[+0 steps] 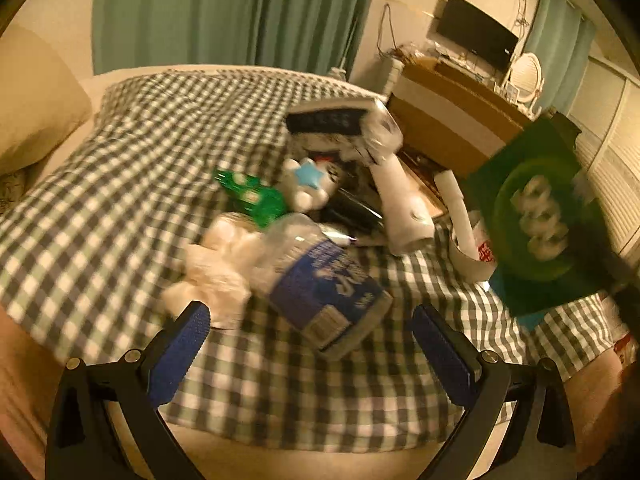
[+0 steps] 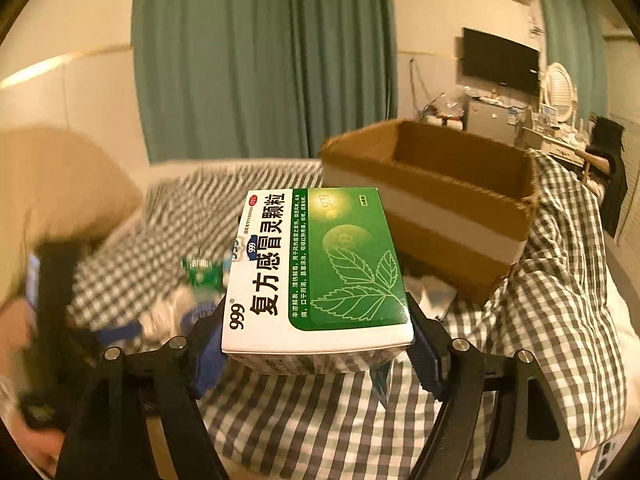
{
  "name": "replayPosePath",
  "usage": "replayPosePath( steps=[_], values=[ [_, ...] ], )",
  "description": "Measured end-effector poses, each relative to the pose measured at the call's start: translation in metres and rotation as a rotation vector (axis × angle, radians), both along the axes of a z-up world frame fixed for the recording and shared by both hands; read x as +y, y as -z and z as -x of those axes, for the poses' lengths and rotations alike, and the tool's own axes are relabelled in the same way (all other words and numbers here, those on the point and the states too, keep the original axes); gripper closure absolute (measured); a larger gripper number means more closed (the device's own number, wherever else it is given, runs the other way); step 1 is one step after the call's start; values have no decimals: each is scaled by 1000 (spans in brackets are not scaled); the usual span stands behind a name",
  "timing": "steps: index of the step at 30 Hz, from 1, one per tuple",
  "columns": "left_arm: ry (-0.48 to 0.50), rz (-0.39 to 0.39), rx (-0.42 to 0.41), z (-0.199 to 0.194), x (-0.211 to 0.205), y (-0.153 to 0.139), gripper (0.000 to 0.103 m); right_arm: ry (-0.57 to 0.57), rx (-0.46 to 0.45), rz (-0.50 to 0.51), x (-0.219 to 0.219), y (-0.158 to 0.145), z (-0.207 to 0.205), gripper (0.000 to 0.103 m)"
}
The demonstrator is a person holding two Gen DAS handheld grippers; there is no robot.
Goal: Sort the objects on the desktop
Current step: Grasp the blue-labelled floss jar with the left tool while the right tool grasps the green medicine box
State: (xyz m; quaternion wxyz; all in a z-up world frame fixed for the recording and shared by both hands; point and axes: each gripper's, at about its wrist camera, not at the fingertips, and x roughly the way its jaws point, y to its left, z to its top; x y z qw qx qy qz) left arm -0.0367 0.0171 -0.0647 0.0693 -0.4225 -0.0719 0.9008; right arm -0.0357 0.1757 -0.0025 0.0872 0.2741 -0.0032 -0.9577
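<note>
Right now the right claw (image 2: 316, 344) pinches a green medicine box (image 2: 320, 268), with the cardboard box (image 2: 440, 208) just beyond it; the left claw (image 1: 312, 320) is spread wide, a plastic bottle (image 1: 320, 280) lying on the bed (image 1: 120, 200) just ahead

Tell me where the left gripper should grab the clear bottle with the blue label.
Grip the plastic bottle across its labelled middle, coming from its base end nearest the open left gripper. It lies on its side, base towards the fingers; crumpled tissue touches its left side, so keep the left finger clear.
</note>
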Motion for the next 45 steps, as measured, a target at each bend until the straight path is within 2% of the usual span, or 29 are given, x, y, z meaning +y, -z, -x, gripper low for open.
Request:
replayPosePath(
  steps=[6,7,11,16,22,29,35,37,41,45],
  values=[
    [-37,-59,-63,25,14,15,2,1,-14,50,14,1,1,27],
    [-48,-61,-67,29,14,17,6,-4,-20,60,15,1,2,27],
    [-83,-15,-69,42,10,22,32,-10,-42,104,23,4,5,27],
    [-71,-19,-53,41,4,22,34,-6,-68,135,28,5,12,27],
    [-58,-28,-36,31,3,12,37,-11,-76,106,24,7,12,27],
    [-32,11,25,12,0,-8,49,-12,-79,68,17,13,11,27],
    [3,-15,-46,6,-2,3,51,-20,-77,10,5,17,4,27],
    [17,4,-71,-2,9,9,51,-15,-74,4,5,17,2,27],
    [43,53,-51,-6,17,11,50,-7,-76,0,7,18,1,27],
    [42,17,-78,-6,14,15,44,-11,-81,-3,6,18,1,27]
  ],
)
